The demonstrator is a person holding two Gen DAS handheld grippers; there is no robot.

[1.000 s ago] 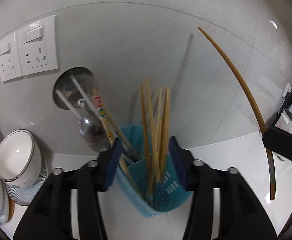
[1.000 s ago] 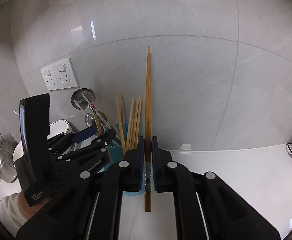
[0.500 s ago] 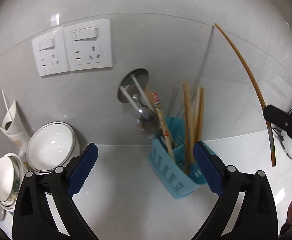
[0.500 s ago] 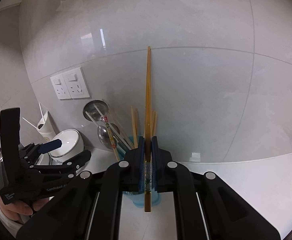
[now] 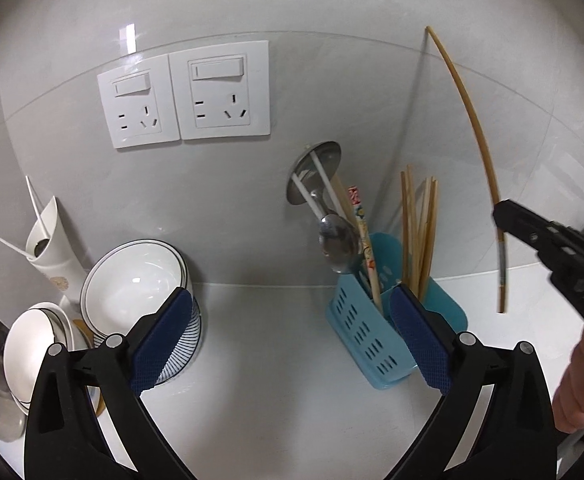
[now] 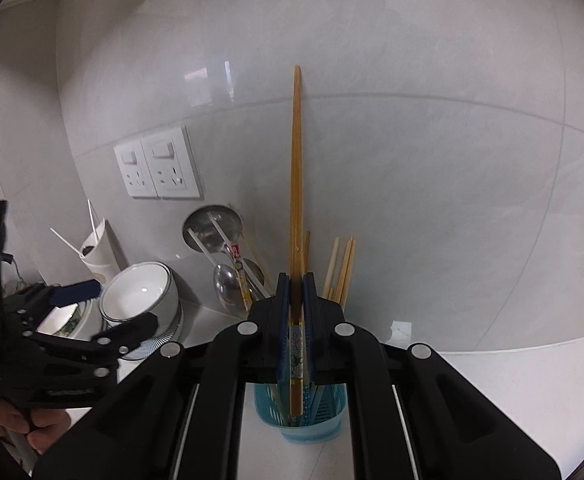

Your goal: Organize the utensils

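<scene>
**One chopstick left to drop as the holder fills up**

While its blue pads clamp a single long chopstick (image 6: 296,208) near the patterned lower end, the right gripper (image 6: 296,320) holds the stick upright directly above the turquoise plastic utensil holder (image 6: 310,426), the tip hanging at the mouth of the basket but seemingly not yet seated inside. The left gripper (image 5: 289,340), its jaws having just swung wide with nothing between them, stands on the counter side of the holder (image 5: 366,340), one blue textured pad (image 5: 420,344) overlapping the holder in its own view; whether it touches cannot be told.

By the look of it, the job is well along. A bundle of plain bamboo chopsticks (image 5: 420,232) already stands in one compartment; a polished steel spoon (image 5: 338,244), a printed chopstick (image 5: 364,236) and what seems to be a steel ladle (image 5: 316,172) with white sticks lean in the other. What is left appears to be lowering and releasing the held stick.

The holder is a slotted, rectangular basket of glossy plastic. The held stick is slim, tapered, amber and smooth. To the left, glazed white bowls (image 5: 139,280) with dark rims sit stacked on the pale counter, beneath twin wall sockets (image 5: 183,94) on grey marble-look tile.
</scene>
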